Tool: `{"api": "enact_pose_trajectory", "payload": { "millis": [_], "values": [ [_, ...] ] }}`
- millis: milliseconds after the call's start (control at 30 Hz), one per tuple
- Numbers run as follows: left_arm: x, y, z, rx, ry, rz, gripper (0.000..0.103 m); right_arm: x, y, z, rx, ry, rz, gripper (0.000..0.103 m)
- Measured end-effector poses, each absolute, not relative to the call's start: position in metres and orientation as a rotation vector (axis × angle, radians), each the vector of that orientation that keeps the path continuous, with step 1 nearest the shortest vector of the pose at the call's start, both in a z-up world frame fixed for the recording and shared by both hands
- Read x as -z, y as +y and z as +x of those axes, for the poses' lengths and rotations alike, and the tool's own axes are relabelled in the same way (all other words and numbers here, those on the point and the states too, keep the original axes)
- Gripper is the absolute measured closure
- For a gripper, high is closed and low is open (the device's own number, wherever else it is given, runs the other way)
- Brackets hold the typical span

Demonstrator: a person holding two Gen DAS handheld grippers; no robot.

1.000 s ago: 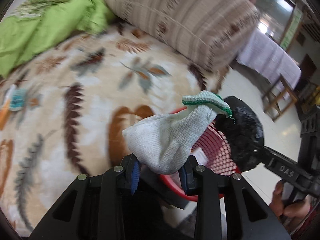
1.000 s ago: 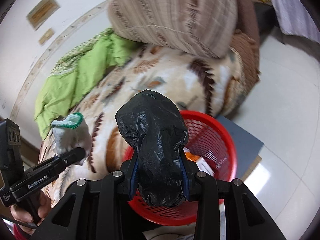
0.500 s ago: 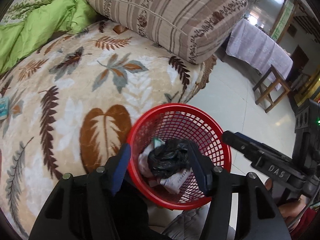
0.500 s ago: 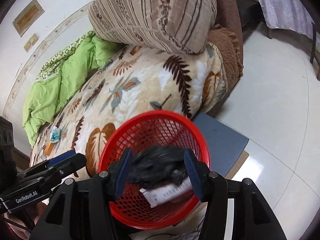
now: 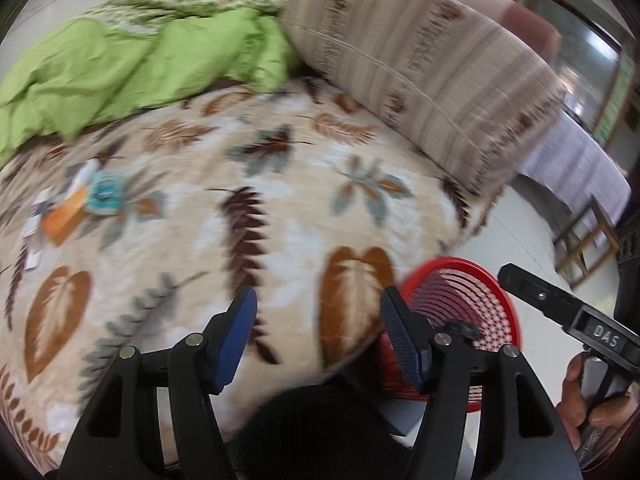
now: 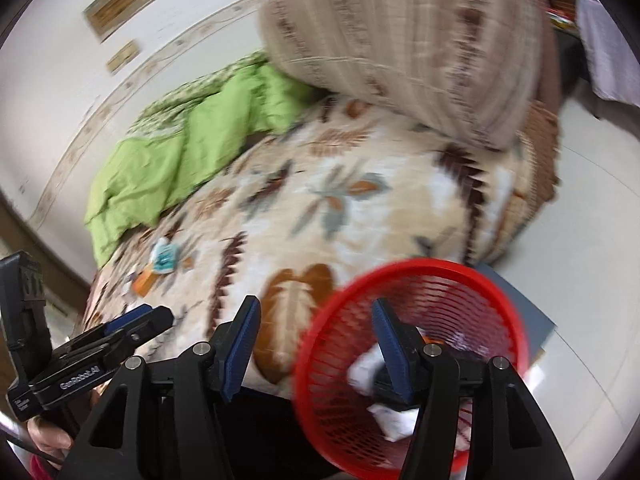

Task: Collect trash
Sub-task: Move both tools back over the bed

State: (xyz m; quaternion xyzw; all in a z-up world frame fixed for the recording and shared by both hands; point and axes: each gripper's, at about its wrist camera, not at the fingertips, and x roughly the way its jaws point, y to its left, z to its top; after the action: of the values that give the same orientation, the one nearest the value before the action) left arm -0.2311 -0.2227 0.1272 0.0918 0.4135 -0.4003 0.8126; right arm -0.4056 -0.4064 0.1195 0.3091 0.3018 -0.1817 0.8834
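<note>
A: Beyond both grippers?
B: The leaf-print blanket (image 5: pixel 280 216), striped pillow (image 5: pixel 432 68) behind.
A: The basket?
B: Red basket (image 6: pixel 408 356) behind the right gripper (image 6: pixel 316 344), trash inside. Wrappers (image 5: pixel 80 204) far left of the left gripper (image 5: pixel 318 328).
A: Jaws?
B: Both spread wide, empty.

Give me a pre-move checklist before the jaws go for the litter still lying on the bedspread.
1. Left gripper empty, jaws spread: ok.
2. Right gripper empty, jaws spread: ok.
3. Red basket within reach beside the bed, with a black bag and white scraps inside: ok.
4. Targets located: a teal packet and an orange wrapper lie close together on the leaf-print bedspread, toward the green quilt: ok.
5. Whether the two pieces touch or overlap: cannot tell, both views are motion-blurred.
6. Other small paper bits near the wrapper: cannot tell what they are.
</note>
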Motion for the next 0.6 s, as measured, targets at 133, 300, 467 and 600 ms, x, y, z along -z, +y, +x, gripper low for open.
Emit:
{"api": "enact_pose_trajectory", "payload": {
  "millis": [133,300,467,600],
  "values": [
    [-0.124,-0.19,-0.206,0.771,0.877,0.168,0.04,-0.126,-0.382,-0.368,0.287,0.642,0.598,0.04],
    [-0.115,-0.147,-0.176,0.663,0.872,0.14,0.04,-0.128,-0.347,-0.319,0.177,0.681,0.538,0.037],
    [-0.111,-0.104,-0.143,0.542,0.866,0.085,0.04,-0.123,-0.321,-0.277,0.106,0.722,0.492,0.037],
    [-0.106,-0.07,-0.112,0.424,0.856,0.031,0.04,-0.119,-0.303,-0.237,0.049,0.766,0.483,0.037]
  ]
}}
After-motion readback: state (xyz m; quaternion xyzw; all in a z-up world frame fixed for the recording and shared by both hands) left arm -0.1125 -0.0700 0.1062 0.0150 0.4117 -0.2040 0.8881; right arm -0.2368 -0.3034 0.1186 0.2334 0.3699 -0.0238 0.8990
